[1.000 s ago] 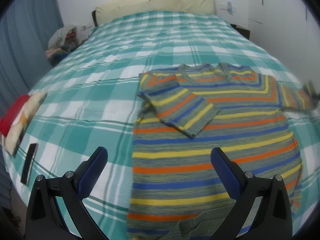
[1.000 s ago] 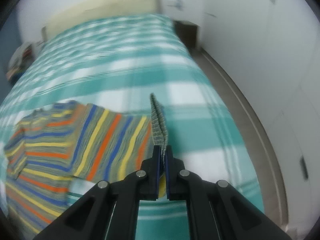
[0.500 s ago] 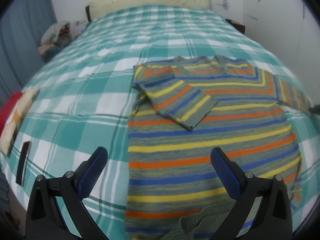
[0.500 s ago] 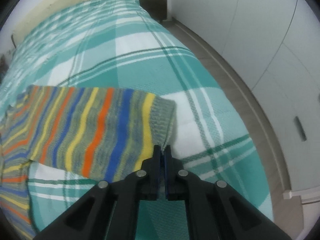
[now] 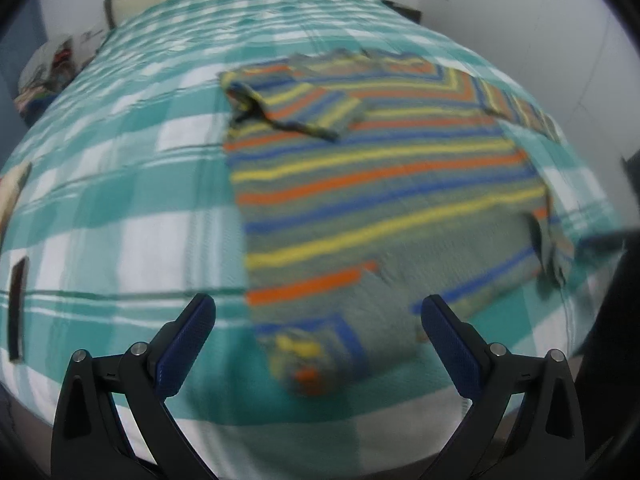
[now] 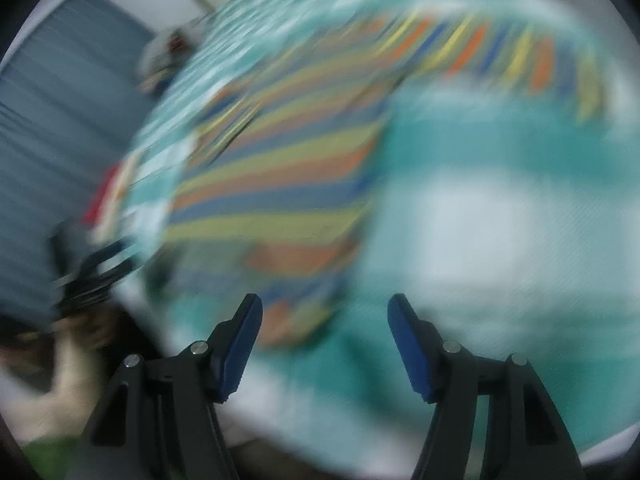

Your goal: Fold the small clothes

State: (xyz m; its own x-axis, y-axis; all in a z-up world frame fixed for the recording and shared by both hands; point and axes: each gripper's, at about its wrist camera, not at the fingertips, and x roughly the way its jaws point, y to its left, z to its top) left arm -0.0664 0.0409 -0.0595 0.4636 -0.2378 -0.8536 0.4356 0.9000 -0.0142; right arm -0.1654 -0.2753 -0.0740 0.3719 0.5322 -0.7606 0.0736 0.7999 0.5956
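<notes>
A small striped sweater (image 5: 380, 184) in grey, yellow, orange and blue lies flat on the bed. Its left sleeve (image 5: 308, 110) is folded across the chest; its right sleeve (image 5: 520, 108) lies stretched out to the right. The hem near me is bunched and partly turned up (image 5: 312, 360). My left gripper (image 5: 316, 320) is open and empty just above the hem. My right gripper (image 6: 324, 328) is open and empty, near the sweater's lower right corner (image 6: 296, 320). The right wrist view is heavily blurred; the sweater (image 6: 280, 184) and its stretched sleeve (image 6: 500, 52) show there.
The bed has a teal and white checked cover (image 5: 120, 200). A dark flat object (image 5: 16, 312) and a cushion (image 5: 12, 192) lie near its left edge. A pile of clothes (image 5: 52, 68) sits at the far left. White wardrobes (image 5: 560, 20) stand on the right.
My right gripper has let go of the right sleeve, opened, and swung fast towards the sweater's lower edge. My left gripper has pulled back towards the hem and stayed open.
</notes>
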